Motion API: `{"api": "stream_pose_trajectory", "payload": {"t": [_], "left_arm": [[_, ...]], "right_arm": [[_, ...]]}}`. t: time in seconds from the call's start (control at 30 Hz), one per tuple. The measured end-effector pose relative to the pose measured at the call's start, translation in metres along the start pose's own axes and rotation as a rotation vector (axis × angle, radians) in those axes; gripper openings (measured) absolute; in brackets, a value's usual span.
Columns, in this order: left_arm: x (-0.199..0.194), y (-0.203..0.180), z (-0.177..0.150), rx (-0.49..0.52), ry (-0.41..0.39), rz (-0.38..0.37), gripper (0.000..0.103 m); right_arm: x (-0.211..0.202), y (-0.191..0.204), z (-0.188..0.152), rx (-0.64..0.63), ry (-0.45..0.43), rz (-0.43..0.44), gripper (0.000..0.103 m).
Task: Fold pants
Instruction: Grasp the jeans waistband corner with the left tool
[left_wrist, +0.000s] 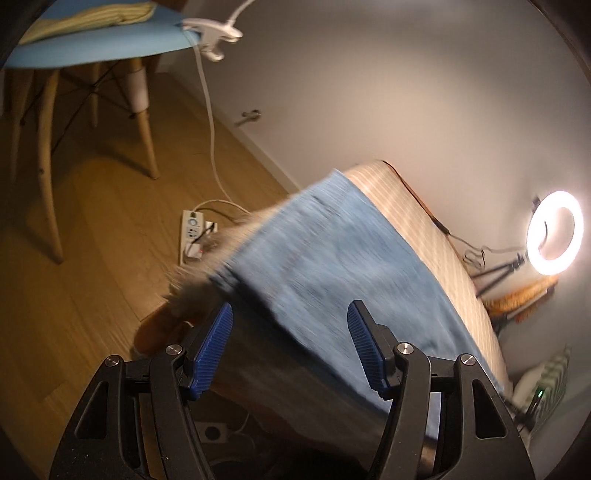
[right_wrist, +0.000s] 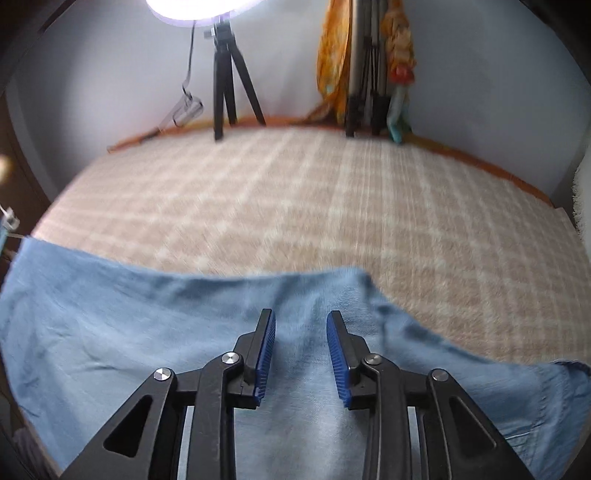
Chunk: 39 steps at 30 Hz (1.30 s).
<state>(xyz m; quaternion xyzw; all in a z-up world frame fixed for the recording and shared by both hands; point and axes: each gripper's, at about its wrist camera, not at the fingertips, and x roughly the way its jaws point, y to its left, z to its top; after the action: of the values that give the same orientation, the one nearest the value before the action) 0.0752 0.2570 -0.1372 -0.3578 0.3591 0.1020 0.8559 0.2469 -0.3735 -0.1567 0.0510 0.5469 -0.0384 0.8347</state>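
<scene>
Blue denim pants (left_wrist: 332, 254) lie on a beige checked bed cover (left_wrist: 417, 214), one end with a frayed hem hanging off the bed's edge. My left gripper (left_wrist: 290, 314) is open, hovering over that hanging end, holding nothing. In the right wrist view the pants (right_wrist: 129, 332) spread across the near part of the cover (right_wrist: 295, 206). My right gripper (right_wrist: 301, 319) is open just above the denim, with nothing between its fingers. Both views are motion-blurred.
A blue chair (left_wrist: 96, 40) with a clip lamp (left_wrist: 214, 37) stands on the wooden floor, with a power strip (left_wrist: 194, 232) and cables nearby. A ring light (left_wrist: 554, 232) on a tripod (right_wrist: 231, 77) and orange cloth (right_wrist: 334, 55) stand by the wall.
</scene>
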Motion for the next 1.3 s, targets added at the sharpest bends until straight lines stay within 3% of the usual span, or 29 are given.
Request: {"api": "stream_pose_trajectory", "payload": {"t": [0.3, 0.5, 0.7, 0.8, 1.0, 1.2, 1.27, 1.3], "left_arm": [[0.007, 0.031, 0.002, -0.146, 0.011, -0.029, 0.063], [0.011, 0.038, 0.002, -0.2, -0.002, -0.095, 0.063], [0.011, 0.041, 0.004, -0.236, -0.021, -0.128, 0.051], [0.005, 0.037, 0.003, -0.206, -0.035, -0.148, 0.039], [0.011, 0.033, 0.003, -0.201, -0.024, -0.164, 0.039], [0.022, 0.01, 0.005, -0.103, -0.03, -0.102, 0.038], [0.024, 0.004, 0.007, -0.074, -0.047, -0.069, 0.017], [0.023, 0.0, 0.008, -0.052, -0.056, -0.047, 0.013]], "right_arm": [[-0.035, 0.005, -0.015, 0.027, -0.04, 0.033, 0.033], [-0.07, 0.007, -0.021, 0.041, -0.089, 0.05, 0.035], [-0.097, 0.006, -0.028, 0.048, -0.128, 0.027, 0.035], [-0.106, 0.004, -0.031, 0.055, -0.137, 0.023, 0.035], [-0.113, 0.0, -0.036, 0.083, -0.144, 0.031, 0.035], [-0.112, 0.013, -0.04, 0.058, -0.131, 0.054, 0.035], [-0.112, 0.018, -0.04, 0.051, -0.131, 0.063, 0.035], [-0.112, 0.02, -0.04, 0.052, -0.131, 0.068, 0.035]]}}
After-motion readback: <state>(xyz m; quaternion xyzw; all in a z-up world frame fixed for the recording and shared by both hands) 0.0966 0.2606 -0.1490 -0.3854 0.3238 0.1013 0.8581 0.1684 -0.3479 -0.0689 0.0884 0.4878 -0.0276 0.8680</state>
